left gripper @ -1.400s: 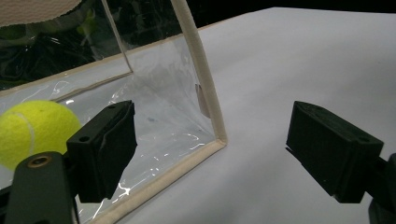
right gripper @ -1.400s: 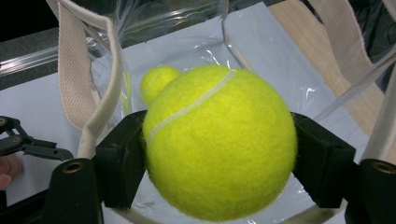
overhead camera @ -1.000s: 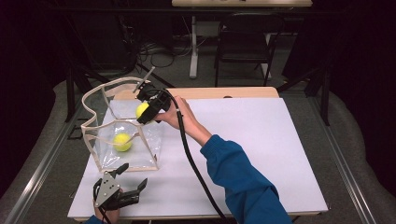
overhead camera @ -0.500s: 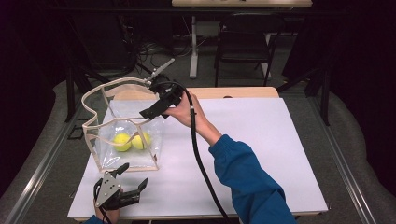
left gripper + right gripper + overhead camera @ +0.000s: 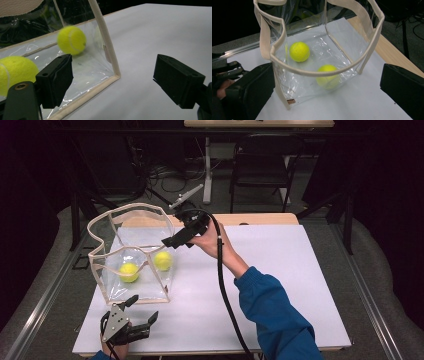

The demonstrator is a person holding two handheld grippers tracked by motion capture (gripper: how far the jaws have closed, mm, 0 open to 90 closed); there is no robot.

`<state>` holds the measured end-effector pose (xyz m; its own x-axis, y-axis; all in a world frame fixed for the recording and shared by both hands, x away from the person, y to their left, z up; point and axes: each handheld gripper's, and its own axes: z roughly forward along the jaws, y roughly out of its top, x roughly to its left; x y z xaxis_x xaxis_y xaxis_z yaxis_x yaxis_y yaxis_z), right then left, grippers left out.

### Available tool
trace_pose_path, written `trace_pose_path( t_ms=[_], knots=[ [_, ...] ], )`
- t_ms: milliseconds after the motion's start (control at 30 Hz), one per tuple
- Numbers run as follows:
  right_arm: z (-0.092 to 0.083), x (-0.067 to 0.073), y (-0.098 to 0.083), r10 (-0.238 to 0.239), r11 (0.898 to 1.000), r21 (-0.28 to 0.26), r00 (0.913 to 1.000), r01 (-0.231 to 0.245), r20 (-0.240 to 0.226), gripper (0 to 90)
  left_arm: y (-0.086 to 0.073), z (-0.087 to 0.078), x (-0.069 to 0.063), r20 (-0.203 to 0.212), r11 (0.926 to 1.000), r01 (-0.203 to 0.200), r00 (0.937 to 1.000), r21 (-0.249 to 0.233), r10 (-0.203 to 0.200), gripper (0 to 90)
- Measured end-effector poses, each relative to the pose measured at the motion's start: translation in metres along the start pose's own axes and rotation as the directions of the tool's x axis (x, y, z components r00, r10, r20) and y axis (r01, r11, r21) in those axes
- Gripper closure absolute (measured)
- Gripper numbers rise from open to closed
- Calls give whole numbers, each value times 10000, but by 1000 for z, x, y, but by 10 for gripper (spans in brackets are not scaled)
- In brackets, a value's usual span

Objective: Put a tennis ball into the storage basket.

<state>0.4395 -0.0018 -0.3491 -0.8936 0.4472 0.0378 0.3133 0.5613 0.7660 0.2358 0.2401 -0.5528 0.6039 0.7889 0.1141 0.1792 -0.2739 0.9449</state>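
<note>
1. From the high view, a clear bag (image 5: 132,265) with a cream trim stands on the white bench (image 5: 280,285), near its left side. Two yellow balls lie inside it: the left ball (image 5: 129,272) and the right ball (image 5: 162,260). They are close but not touching. The right gripper (image 5: 172,241) hangs just above the bag's right edge. Its fingers have just been opening and now stand wide apart with nothing between them. The left gripper (image 5: 142,312) rests at the near edge of the bench, just in front of the bag, with its fingers apart.

2. In the left gripper view, the two black fingers (image 5: 56,80) stand far apart and hold nothing. The bag's bottom corner (image 5: 116,75) sits on the bench between them. Both balls show through the clear wall, one ball (image 5: 71,40) farther back and one ball (image 5: 15,73) close by.

3. In the right gripper view, the fingers (image 5: 404,87) stand wide on each side of the bag's open top (image 5: 319,72). Both balls lie at the bottom of the bag.
</note>
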Motion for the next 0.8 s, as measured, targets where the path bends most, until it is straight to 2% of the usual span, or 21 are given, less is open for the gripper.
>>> trace_pose_path(
  t_ms=[433, 800],
  knots=[
    [-21, -8, -26, 131, 9999, -87, 9992, -128, 370, 0, 0, 1, -1, 11, 10000, -13, 10000, -14, 13, 159],
    [-31, -8, -52, 124, 9999, 14, 9976, -125, 685, 0, 0, 2, -1, 21, 10000, 24, 10000, -25, -24, 159]
  ],
)
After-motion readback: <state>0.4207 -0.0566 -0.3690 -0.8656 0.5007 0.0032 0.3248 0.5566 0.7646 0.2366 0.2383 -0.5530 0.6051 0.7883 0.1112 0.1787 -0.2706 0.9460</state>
